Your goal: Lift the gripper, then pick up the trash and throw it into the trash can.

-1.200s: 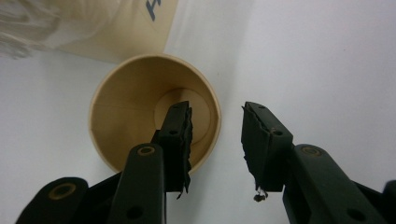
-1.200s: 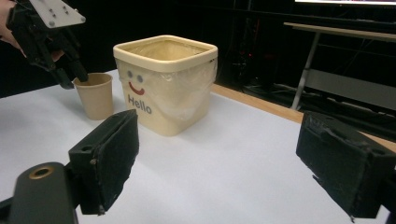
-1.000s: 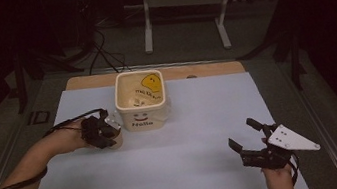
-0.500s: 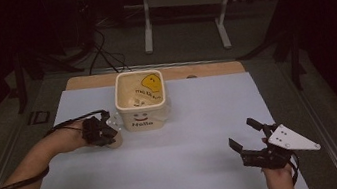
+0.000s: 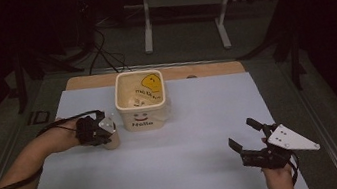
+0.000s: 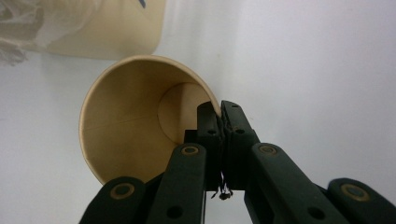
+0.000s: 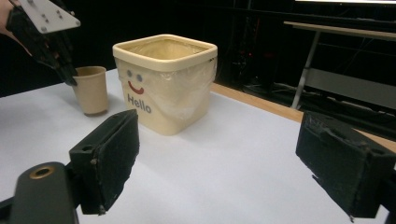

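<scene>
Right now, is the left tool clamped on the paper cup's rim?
Yes: in the left gripper view the left tool is closed on the rim of the paper cup, one jaw inside, one outside.

The person's left forearm [image 5: 25,164] reaches in from the lower left, angled forward and to the right, its hand [image 5: 64,135] wrapped around the black left gripper [image 5: 104,133]. In the left gripper view its two jaws stand pressed together, pinching a thin wall between them. The right hand [image 5: 279,179] comes up from the bottom edge, holding the black right gripper [image 5: 247,137] with its grey three-cornered plate [image 5: 292,138] on top. Its jaws are spread wide apart, pointing forward and leftward, gripping nothing.
</scene>
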`<control>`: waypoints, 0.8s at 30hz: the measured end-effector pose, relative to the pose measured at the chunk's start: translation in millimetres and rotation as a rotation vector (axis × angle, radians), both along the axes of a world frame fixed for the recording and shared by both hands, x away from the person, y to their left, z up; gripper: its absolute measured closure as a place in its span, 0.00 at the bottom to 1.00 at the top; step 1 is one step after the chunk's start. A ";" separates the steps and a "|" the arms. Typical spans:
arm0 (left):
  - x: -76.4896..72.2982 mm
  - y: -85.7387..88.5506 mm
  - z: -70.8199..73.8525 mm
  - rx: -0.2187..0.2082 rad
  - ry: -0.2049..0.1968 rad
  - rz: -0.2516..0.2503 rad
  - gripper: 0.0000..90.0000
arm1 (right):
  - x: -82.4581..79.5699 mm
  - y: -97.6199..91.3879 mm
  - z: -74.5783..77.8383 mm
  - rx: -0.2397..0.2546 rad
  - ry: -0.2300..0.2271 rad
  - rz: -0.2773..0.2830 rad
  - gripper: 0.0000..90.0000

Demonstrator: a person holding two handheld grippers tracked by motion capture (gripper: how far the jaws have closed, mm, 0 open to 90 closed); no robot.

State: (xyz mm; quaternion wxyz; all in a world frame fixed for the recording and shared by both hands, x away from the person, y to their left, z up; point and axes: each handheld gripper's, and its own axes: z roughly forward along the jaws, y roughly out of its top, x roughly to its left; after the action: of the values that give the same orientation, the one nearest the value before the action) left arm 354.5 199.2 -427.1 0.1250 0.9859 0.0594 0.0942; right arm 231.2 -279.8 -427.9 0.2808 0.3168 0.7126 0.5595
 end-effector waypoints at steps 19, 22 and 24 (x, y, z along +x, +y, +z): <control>-23.0 6.9 51.2 -0.014 -0.012 -0.022 0.99 | -0.1 1.0 0.9 0.000 0.000 0.001 0.15; -26.5 8.0 61.4 -0.025 -0.015 -0.028 0.99 | -0.1 1.1 0.8 0.002 0.003 0.001 0.15; -28.7 8.2 68.0 -0.038 -0.020 -0.033 0.99 | 0.0 1.4 0.9 0.000 0.003 0.002 0.15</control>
State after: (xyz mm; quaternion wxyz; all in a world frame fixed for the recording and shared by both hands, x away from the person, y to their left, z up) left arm 325.7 207.4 -359.1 0.1460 0.9832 0.0437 0.1009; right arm 231.1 -278.4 -427.0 0.2791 0.3168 0.7134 0.5593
